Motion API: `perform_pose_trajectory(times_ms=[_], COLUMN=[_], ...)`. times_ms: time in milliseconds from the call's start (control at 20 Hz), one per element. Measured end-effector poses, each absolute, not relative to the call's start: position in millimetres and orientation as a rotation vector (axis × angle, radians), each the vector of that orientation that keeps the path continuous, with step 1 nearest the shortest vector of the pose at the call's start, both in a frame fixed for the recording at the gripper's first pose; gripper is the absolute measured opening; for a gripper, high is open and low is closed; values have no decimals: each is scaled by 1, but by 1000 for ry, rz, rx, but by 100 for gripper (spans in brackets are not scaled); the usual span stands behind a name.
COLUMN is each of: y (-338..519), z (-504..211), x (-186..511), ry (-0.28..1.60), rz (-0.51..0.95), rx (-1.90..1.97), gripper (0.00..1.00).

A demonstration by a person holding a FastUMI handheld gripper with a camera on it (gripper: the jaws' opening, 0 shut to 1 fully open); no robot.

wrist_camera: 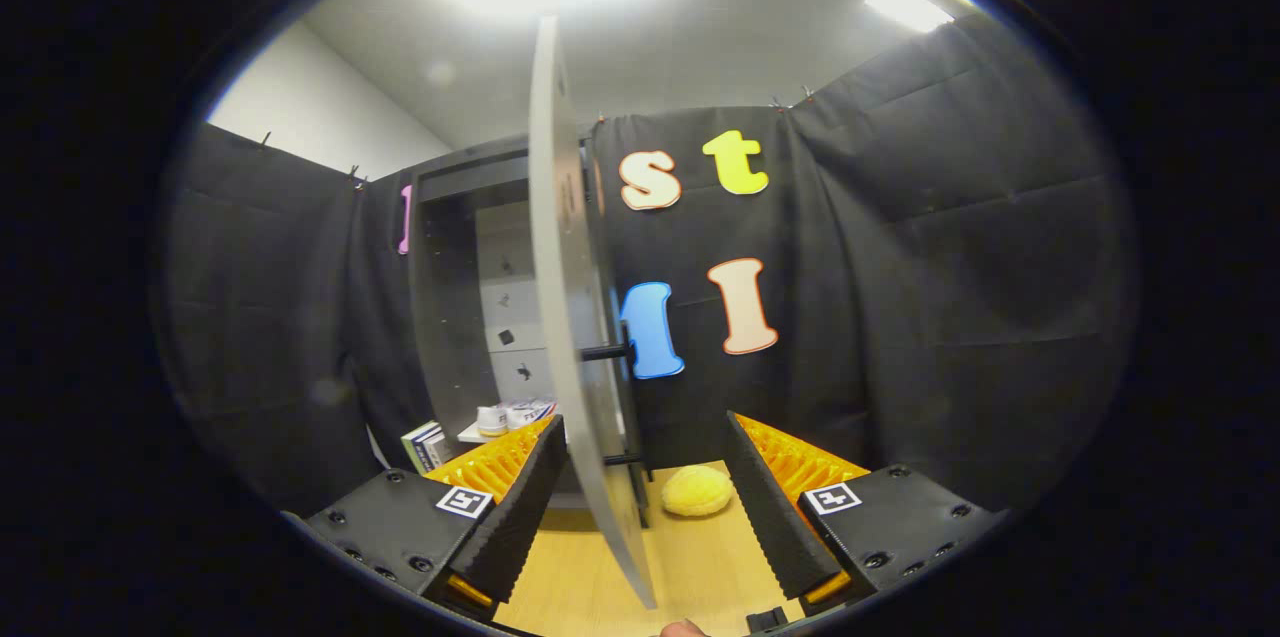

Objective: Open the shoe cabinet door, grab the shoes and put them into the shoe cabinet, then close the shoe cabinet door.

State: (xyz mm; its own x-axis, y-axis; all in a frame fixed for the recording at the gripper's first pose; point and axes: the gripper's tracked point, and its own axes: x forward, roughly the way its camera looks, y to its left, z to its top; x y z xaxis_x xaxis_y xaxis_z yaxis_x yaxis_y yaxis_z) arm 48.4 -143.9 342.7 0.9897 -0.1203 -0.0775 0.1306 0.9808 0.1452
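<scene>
1. The gripper has its jaws spread wide and holds nothing; the edge of the grey shoe cabinet door stands in the gap, nearer the left finger, touching neither finger that I can tell.
2. The door is swung open, edge-on, with a black bar handle on its right face.
3. The shoe cabinet stands left of the door, its dark interior exposed.
4. A fluffy yellow slipper lies on the wooden floor just right of the door's foot.
5. White containers and books sit left of the door, low beside the cabinet.
</scene>
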Motion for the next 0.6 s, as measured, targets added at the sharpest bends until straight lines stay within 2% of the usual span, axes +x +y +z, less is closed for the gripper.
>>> perform_pose_trajectory(times_ms=[250, 400, 500, 600], y=[-179, -170, -158, -140], z=[315, 296, 301, 303], x=[99, 121, 119, 116], ry=[123, 177, 171, 176], rz=[-213, -201, -178, -154], rx=[137, 173, 164, 138], gripper=[97, 97, 83, 84])
